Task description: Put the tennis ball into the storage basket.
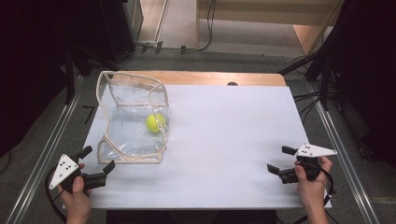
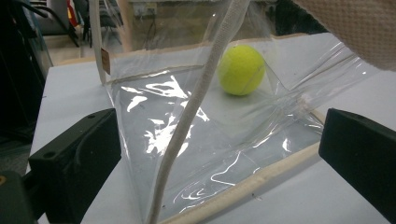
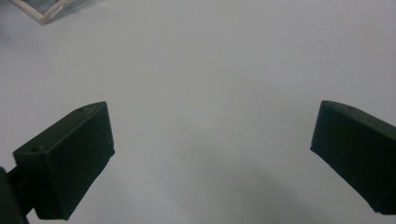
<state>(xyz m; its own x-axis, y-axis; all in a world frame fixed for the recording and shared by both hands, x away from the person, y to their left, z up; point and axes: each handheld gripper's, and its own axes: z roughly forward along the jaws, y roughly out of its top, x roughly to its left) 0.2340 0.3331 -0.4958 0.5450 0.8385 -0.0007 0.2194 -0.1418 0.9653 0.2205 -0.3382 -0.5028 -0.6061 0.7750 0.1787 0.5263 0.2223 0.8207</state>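
While both grippers are held low at the near edge of the table (image 1: 224, 154), a clear plastic bag (image 1: 133, 119) with cream fabric trim is seen standing open on the white surface toward the far left, and a yellow-green tennis ball (image 1: 155, 123) is seen resting inside it, against the right-hand wall near the bottom. In the left gripper view the ball (image 2: 241, 70) is observed through the transparent film, behind the trim strip (image 2: 196, 102) that runs diagonally across the bag (image 2: 196, 140).

Left gripper (image 1: 97, 164): jaws spread wide, nothing between them; it is positioned just beside the bag's near left corner, not touching it as far as can be told. Right gripper (image 1: 281, 160): jaws likewise released and empty, held over bare white surface well apart from the bag; a corner of the bag (image 3: 46, 10) is caught at the upper left of the right gripper view.

Judgement on progress: the ball is already contained, so the placing step is taken as done if packing was intended. What is left would be closing or handling the bag, since its mouth is still gaping and its walls are slumped. If removal of the ball is meant instead, nothing has yet been started. The left gripper is judged best placed to take the trim next.
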